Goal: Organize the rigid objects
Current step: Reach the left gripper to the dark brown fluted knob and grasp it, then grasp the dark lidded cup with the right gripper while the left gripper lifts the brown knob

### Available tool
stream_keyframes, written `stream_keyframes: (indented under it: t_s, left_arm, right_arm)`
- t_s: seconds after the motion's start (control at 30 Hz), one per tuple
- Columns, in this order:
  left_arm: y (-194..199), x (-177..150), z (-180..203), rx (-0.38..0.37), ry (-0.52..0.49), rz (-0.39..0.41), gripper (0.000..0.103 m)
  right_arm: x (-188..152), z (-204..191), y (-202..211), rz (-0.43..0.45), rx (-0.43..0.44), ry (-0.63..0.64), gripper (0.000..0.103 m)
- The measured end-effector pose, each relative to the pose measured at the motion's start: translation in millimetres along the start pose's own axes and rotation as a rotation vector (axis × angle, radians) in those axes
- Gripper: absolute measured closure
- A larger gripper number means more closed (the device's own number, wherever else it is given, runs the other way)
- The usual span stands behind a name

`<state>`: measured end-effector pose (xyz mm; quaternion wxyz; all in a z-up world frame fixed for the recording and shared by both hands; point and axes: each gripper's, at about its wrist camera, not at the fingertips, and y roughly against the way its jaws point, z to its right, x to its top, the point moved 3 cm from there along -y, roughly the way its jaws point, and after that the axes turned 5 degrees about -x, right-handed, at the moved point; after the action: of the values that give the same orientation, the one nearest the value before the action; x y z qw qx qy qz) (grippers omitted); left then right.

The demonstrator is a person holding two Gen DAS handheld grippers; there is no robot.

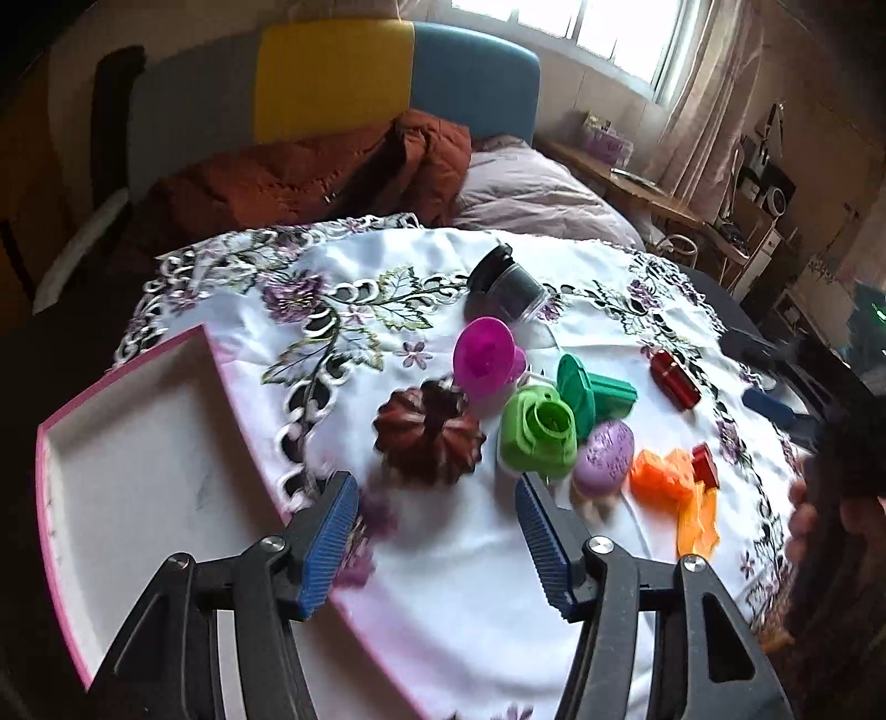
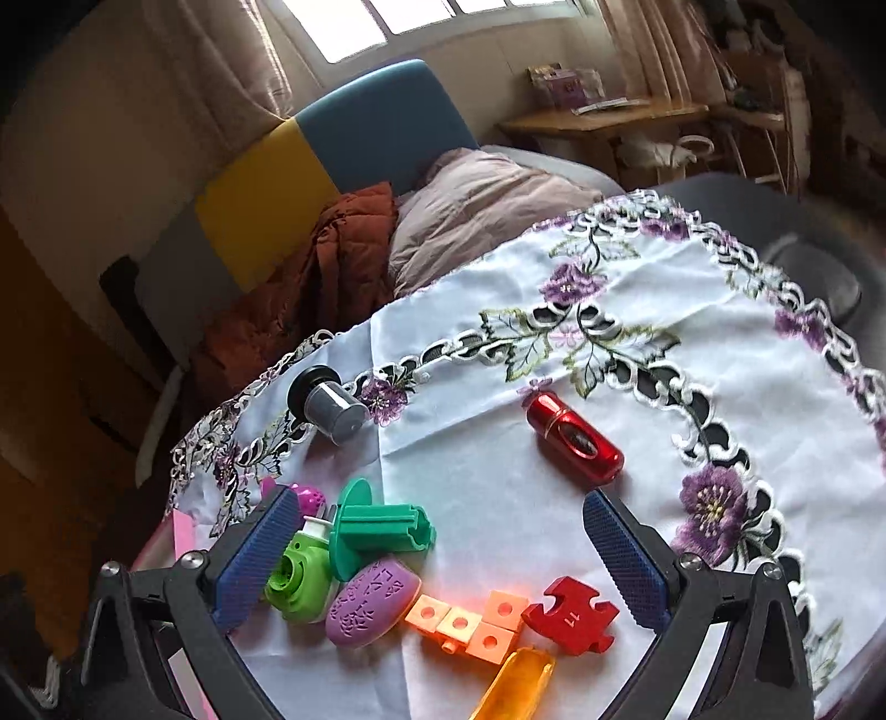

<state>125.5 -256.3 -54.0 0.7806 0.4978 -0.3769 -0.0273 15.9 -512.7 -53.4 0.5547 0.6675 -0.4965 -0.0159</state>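
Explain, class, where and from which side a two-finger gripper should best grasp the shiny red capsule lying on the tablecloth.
Probably across the middle of the red capsule, coming from above: it lies flat with clear cloth on both long sides, and its rounded ends would likely slip.

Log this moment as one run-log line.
stage: approach | left gripper: open, empty, near brown fluted mould | right gripper: open, empty, over toy cluster | pink tray: empty

Daylight from window [image 1: 581, 33]; left view motion-blurred, edges dark, bowed
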Motion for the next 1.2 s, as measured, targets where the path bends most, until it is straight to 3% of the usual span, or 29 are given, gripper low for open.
stream_keyframes:
  t_s: [0.13,0.3,0.4,0.43,0.5,0.8,1.0,1.2]
  left_arm:
    - [-21,12,2,0.021,-0.007,-0.017,0.043]
    - [-41,23,6,0.096,-0.037,-0.011,0.053]
    - [-56,25,8,0.12,-0.057,-0.029,0.066]
    - [-60,26,8,0.121,-0.062,-0.031,0.076]
    - [-59,27,9,0.103,-0.076,-0.012,0.08]
    - [-11,1,13,0.018,-0.045,0.047,0.08]
    - [35,-21,10,-0.025,-0.006,0.111,0.08]
    - [73,-39,-14,-0.013,0.052,0.159,0.08]
  right_arm:
    - [0,1,-1,-0.009,0.011,-0.01,0.0]
    - [-1,-3,-2,-0.011,0.023,0.005,0.0]
    - [-1,-5,-3,-0.011,0.023,0.014,0.0]
    - [-1,-5,-4,-0.01,0.021,0.016,0.0]
    - [-1,-6,-4,-0.013,0.022,0.024,0.0]
    - [-12,-27,-11,-0.052,0.031,0.136,0.0]
    - [-12,-15,-17,-0.089,0.009,0.081,0.012]
    - [-18,-17,-23,-0.12,-0.027,0.108,0.017]
